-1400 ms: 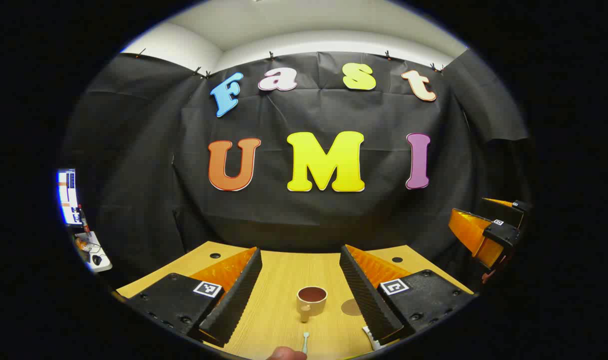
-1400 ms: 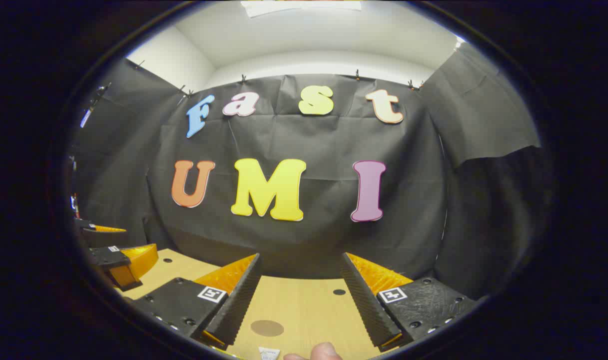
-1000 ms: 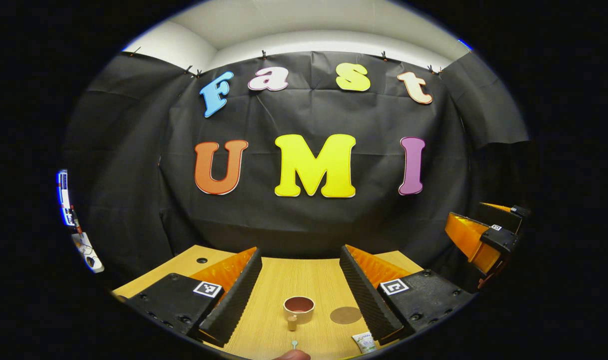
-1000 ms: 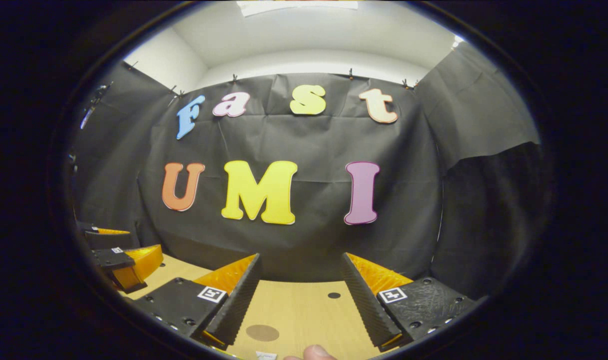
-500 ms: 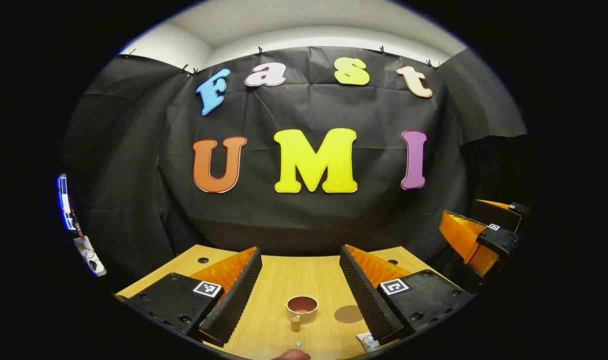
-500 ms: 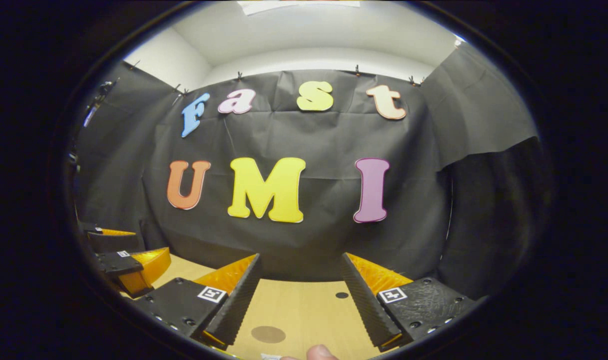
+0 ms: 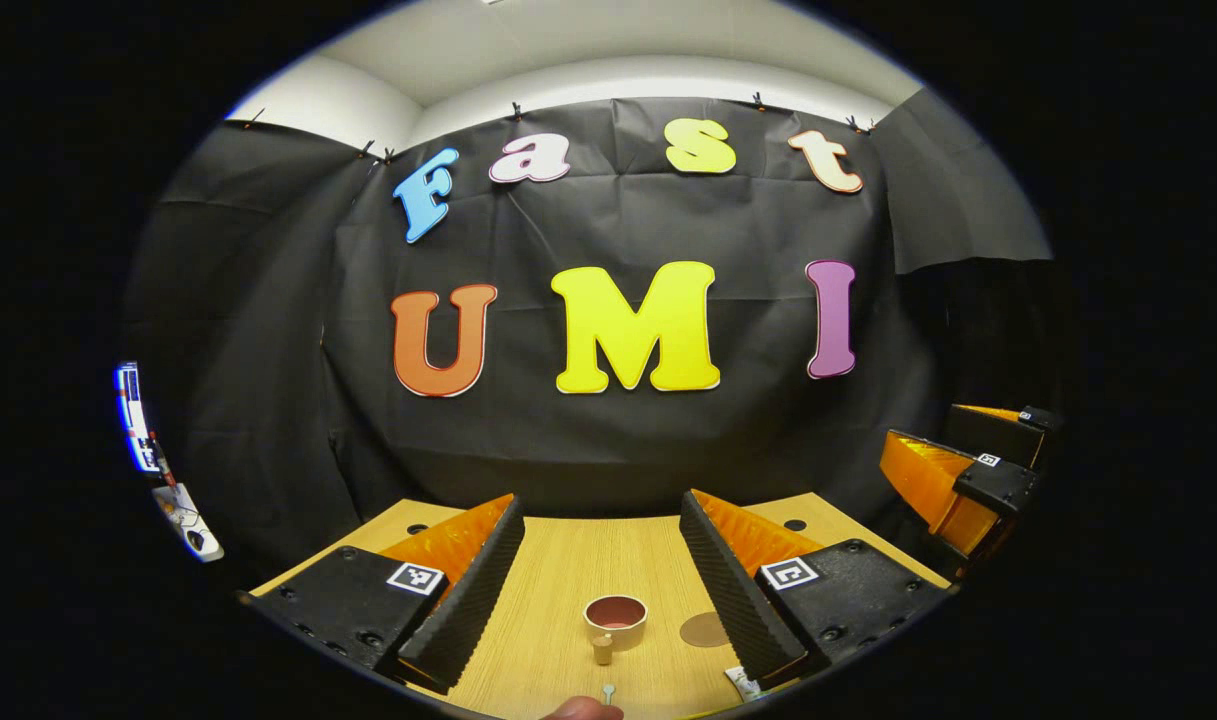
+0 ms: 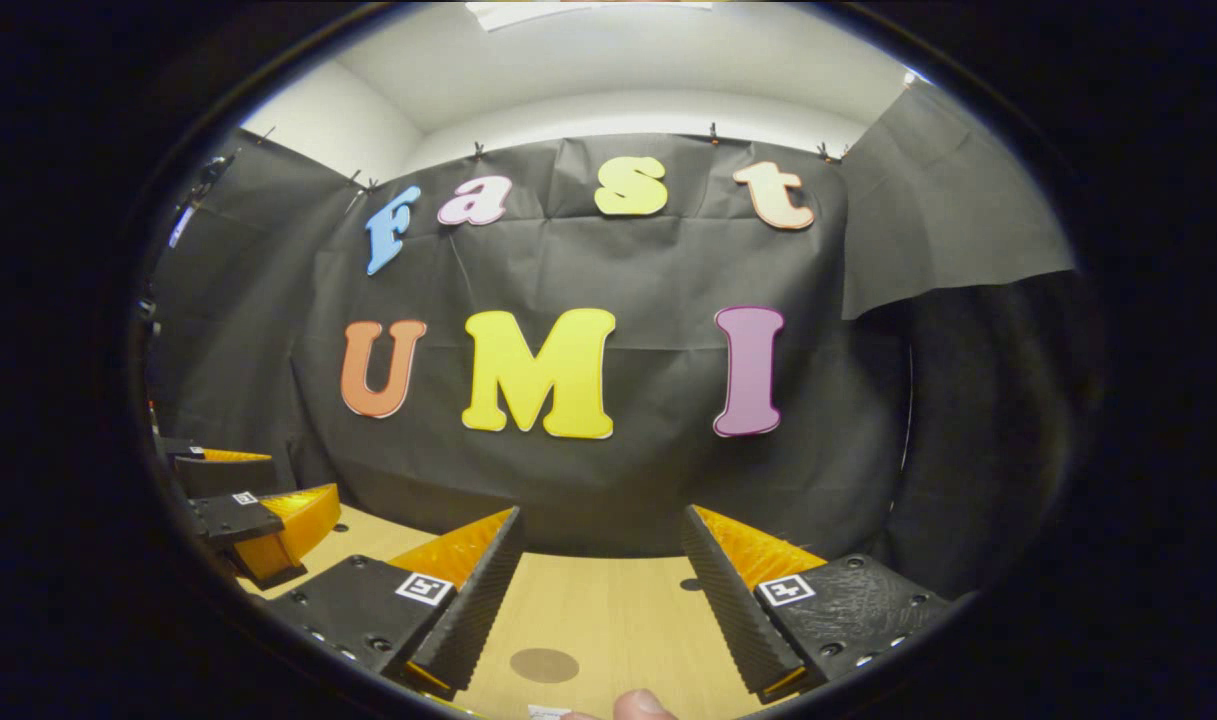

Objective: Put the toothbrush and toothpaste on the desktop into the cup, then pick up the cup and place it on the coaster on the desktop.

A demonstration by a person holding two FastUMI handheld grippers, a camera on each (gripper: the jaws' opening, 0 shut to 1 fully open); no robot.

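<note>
In the left gripper view a cream cup (image 7: 615,620) with a dark inside stands on the wooden desktop (image 7: 558,570), handle toward me. A round brown coaster (image 7: 703,629) lies just right of it. The toothbrush head (image 7: 608,690) peeks in at the bottom edge, and a corner of the toothpaste tube (image 7: 740,682) shows beside my right finger. My left gripper (image 7: 600,520) is open above the desk, short of the cup. In the right gripper view my right gripper (image 8: 600,530) is open too, with the coaster (image 8: 544,665) low between its fingers and the toothpaste tip (image 8: 542,712) at the bottom.
Small round holes (image 7: 795,524) dot the desk's far edge near the black cloth wall. The right gripper (image 7: 953,480) hangs at the right of the left gripper view; the left gripper (image 8: 253,525) shows at the left of the right gripper view. A fingertip (image 8: 638,704) shows at the bottom.
Both views have shifted only slightly; the cup and coaster drift a little within the left gripper view. Both grippers stay open, and nothing on the desk has been touched.
</note>
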